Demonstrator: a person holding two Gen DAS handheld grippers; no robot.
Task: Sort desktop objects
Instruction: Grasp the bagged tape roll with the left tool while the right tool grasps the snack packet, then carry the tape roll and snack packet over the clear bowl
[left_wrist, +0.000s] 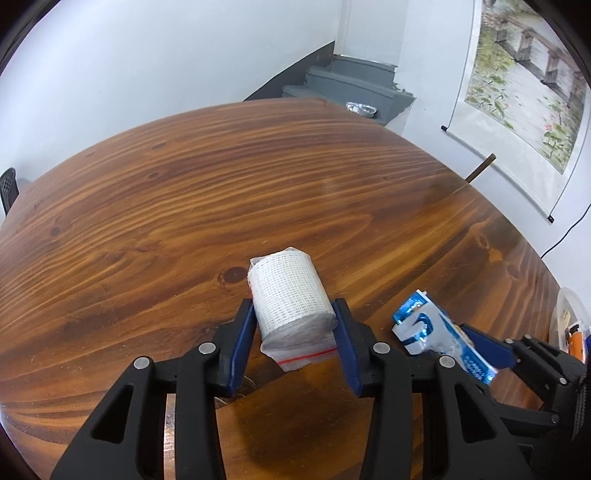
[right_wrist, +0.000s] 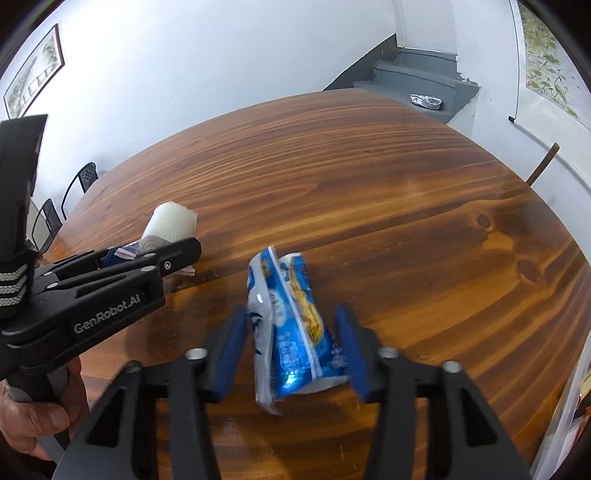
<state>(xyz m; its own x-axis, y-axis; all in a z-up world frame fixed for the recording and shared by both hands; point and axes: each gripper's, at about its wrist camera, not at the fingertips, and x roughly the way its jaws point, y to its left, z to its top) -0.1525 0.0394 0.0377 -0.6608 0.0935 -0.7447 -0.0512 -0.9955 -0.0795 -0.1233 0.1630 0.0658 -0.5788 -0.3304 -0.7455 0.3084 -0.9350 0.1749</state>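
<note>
Left wrist view: rides on the left gripper (left_wrist: 295, 314), looks forward and down along its blue-padded fingers, close over the round brown wooden table (left_wrist: 184, 184).
Left view near field: white mesh bandage roll in a clear zip bag (left_wrist: 291, 299) dead centre; the right gripper (left_wrist: 476, 341) at 4 o'clock.
Right wrist view: rides on the right gripper (right_wrist: 291, 343), same forward-down tilt, equally close to the table (right_wrist: 369, 184).
Right view near field: crumpled blue and white snack packet (right_wrist: 291, 332) centre; the left gripper (right_wrist: 147, 258) at 9 o'clock.
Facing: both toward the grey concrete steps (left_wrist: 347, 85) at 12 to 1 o'clock.
Shared: tabletop, roll (right_wrist: 170, 221), packet (left_wrist: 432, 328), steps (right_wrist: 417, 77), foil tray (left_wrist: 361, 109).
</note>
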